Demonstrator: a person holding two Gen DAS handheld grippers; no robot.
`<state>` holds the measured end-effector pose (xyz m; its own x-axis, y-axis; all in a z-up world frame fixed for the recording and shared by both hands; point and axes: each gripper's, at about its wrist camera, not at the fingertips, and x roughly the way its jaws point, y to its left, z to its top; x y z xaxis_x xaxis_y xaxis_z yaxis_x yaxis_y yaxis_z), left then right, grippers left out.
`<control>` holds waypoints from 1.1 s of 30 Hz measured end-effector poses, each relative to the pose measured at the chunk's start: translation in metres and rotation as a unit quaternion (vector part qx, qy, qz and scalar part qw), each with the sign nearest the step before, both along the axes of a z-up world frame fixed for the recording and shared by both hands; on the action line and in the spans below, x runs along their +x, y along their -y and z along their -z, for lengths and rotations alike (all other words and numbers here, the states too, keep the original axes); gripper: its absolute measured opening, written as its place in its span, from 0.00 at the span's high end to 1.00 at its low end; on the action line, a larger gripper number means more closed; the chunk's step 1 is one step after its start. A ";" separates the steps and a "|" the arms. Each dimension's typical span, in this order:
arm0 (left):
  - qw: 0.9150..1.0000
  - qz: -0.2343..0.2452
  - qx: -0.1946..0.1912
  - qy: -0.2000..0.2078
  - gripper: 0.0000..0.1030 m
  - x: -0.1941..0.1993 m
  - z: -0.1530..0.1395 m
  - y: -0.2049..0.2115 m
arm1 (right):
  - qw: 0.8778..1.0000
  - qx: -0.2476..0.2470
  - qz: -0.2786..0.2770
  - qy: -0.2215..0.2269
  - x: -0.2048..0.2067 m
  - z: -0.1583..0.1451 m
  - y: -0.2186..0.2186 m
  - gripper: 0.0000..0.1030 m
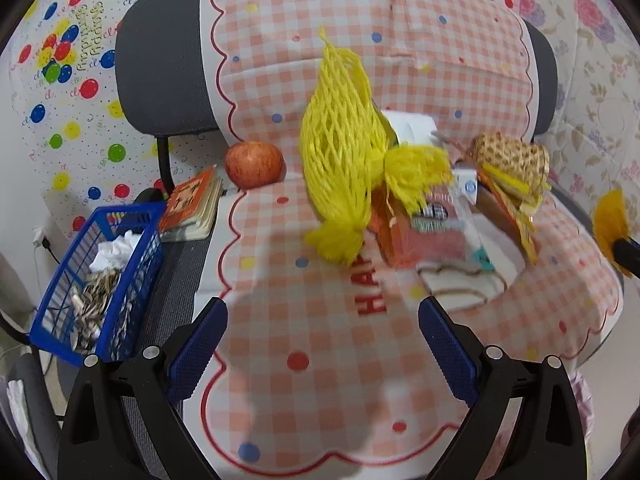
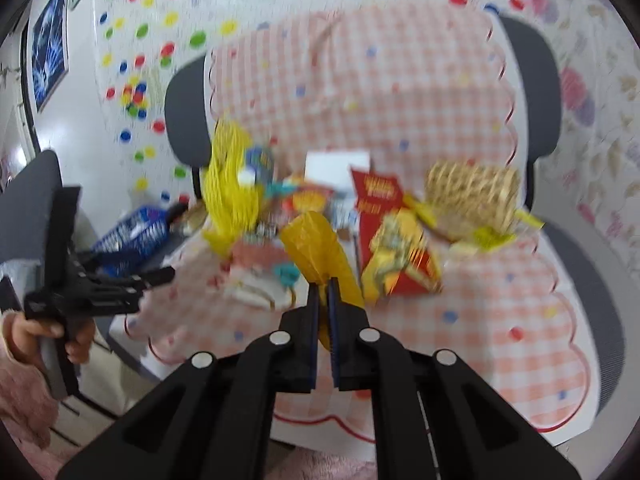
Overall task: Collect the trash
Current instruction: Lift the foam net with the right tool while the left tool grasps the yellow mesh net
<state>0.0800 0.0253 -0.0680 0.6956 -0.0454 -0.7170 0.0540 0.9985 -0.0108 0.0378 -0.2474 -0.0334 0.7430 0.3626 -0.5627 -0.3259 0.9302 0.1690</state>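
Trash: yellow wrapper [image 2: 316, 244], probably crinkled plastic, pinched in right gripper [image 2: 323, 292] above chair's checked cloth [image 2: 500, 300], ready for blue basket [image 1: 104, 276]; left gripper [image 1: 322, 332] spread wide, holding nothing, facing yellow net [image 1: 340, 152].

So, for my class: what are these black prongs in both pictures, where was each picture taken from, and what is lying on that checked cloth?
No robot here: a person holds a two-finger tool in each hand, each with a camera looking along its fingers. The left one's picture shows the left tool open and empty above a checked cloth spread over a chair. On the cloth lie a yellow net sleeve, an apple, a woven basket and snack wrappers. A blue basket beside the chair already holds trash. The right one's picture shows the right tool shut on a yellow wrapper, and at its left edge the hand holding the other tool.
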 end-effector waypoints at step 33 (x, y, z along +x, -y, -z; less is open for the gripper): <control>0.990 -0.065 0.007 0.125 0.88 0.096 -0.073 -0.022 | 0.997 0.031 0.067 -0.025 0.030 0.036 0.031 0.95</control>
<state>0.1757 0.0469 0.0046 0.8509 0.0656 -0.5212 -0.0759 0.9971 0.0015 0.0674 -0.2783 -0.0696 0.7592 0.2972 -0.5790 -0.1894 0.9520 0.2404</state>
